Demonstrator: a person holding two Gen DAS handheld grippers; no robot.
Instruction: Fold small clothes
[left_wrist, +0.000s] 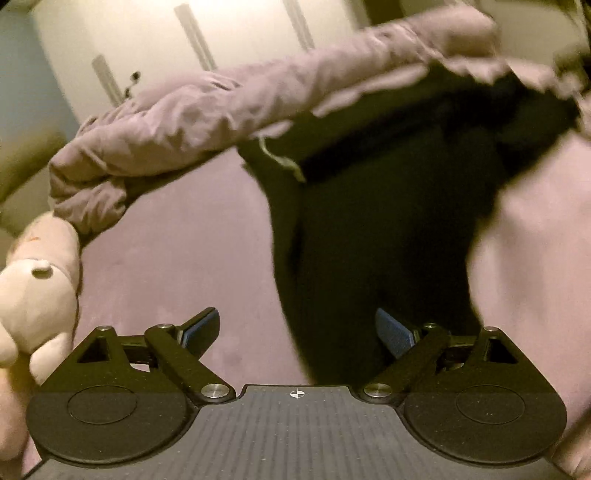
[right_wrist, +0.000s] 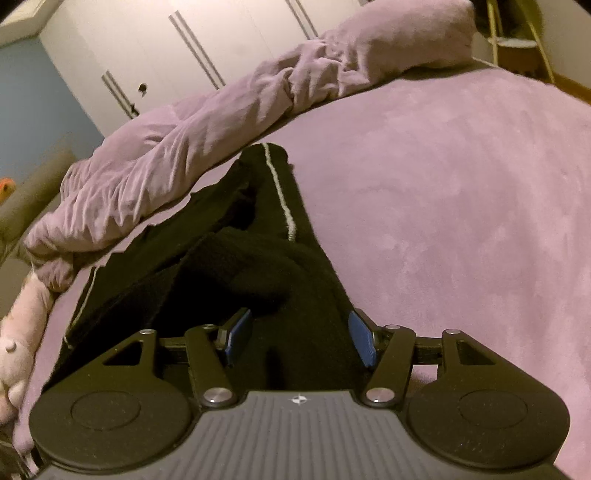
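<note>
Straddling black pants, the right gripper gapes (left too).

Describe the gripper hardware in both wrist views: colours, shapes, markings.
The left gripper and right gripper look identical: matte black linkage arms with silver pivot bolts, round black discs on either side, and a grey ribbed centre plate bearing a small white crosshair mark. The fingers carry blue pads. No cables or sleeves are visible.
</note>
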